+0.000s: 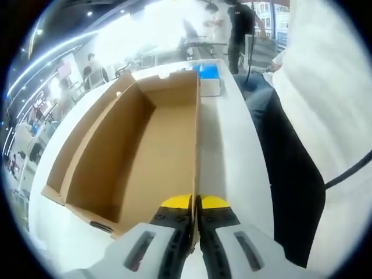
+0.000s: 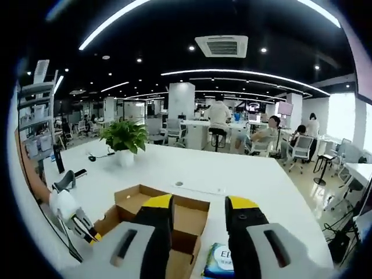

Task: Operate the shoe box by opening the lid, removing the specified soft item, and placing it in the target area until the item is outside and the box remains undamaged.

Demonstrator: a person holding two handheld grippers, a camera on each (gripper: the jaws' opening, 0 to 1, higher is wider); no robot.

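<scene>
- In the left gripper view, the left gripper (image 1: 195, 210) has its yellow-tipped jaws pressed together on the thin top edge of the box's (image 1: 145, 157) near side wall, right at the closest end of that wall.
- The box is plain brown cardboard, long and rectangular, lid folded out of the way, its smooth floor bare; I can't see any soft item inside.
- It lies on a white table (image 1: 232, 157), with an open strip of bare tabletop running along the box's right side to the table edge.
- Past the box's far end sits a small packet (image 1: 208, 74) with a blue top, just beside the box.
- A person (image 1: 325, 104) in a white top and dark trousers stands close at the table's right edge.
- In the right gripper view, the right gripper (image 2: 200, 216) hangs above the table with its jaws held well apart and nothing between them.
- Below it lies the open box with its brown flaps, the packet just to its right, the left gripper low at the left on the box's edge.
- Farther on, a wide stretch of white table lies free, with a potted plant (image 2: 123, 138) near its far left.
- Beyond, an office with seated and standing people.
</scene>
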